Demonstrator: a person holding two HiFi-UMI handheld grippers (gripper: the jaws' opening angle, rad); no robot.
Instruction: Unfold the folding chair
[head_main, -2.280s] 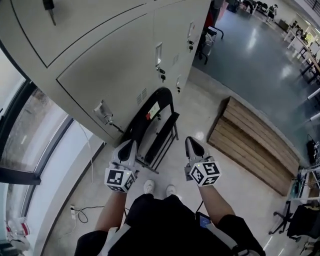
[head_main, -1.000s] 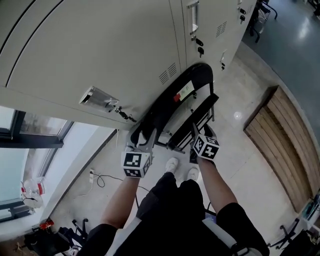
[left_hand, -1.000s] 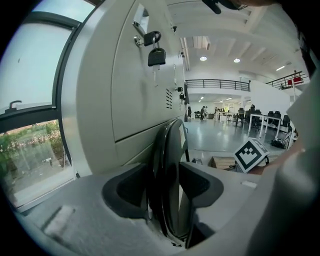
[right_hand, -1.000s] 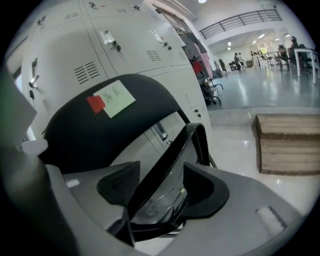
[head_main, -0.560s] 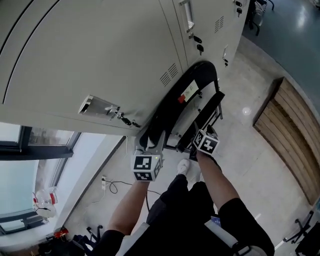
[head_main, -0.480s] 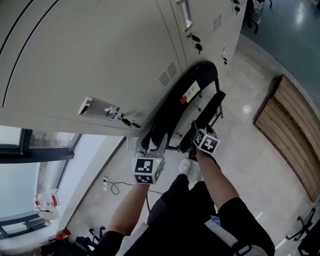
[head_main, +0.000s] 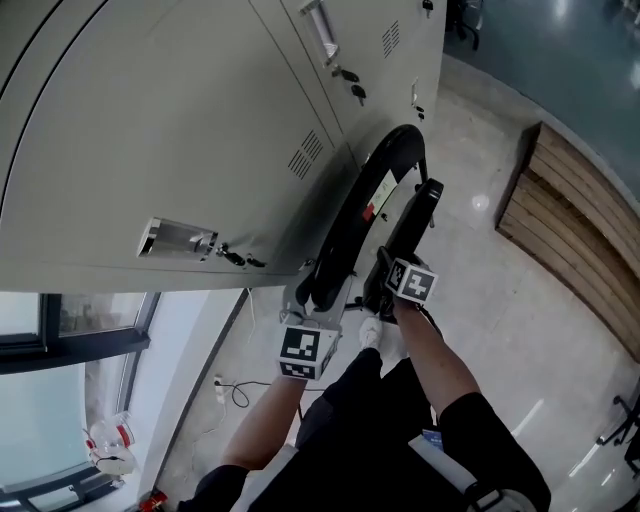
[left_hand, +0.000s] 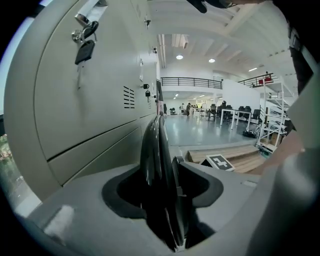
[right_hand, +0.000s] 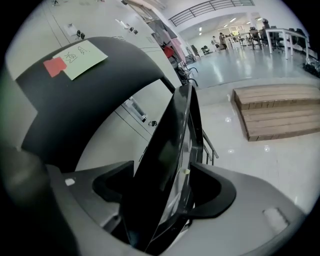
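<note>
1. Left gripper (left_hand: 162, 192): its jaws stand fairly wide and are clamped on the edge of the black backrest (left_hand: 151, 150). I judge the glossy, curved edge could slide out of the pads if I pull at an angle.
2. Right gripper (right_hand: 160, 200): its jaws are opening, close to their widest. The seat (right_hand: 172, 145) stands between them and is not pinched. If I push before they close, the seat may slip free and snap back.
3. Shoes (head_main: 372, 332): they are just beside the chair's base. A leg that kicks out as the chair opens could land on them.
4. Folding chair (head_main: 385, 195): it is folded flat and upright beside the grey lockers (head_main: 180, 120). A backrest swung too far could scrape a door.
5. Hidden: in the head view both grippers cover the near end of the frame, so I cannot see the hinges or the feet. I cannot tell whether the backrest touches the lockers. The writing on the label (right_hand: 80, 59) is too small to read.
</note>
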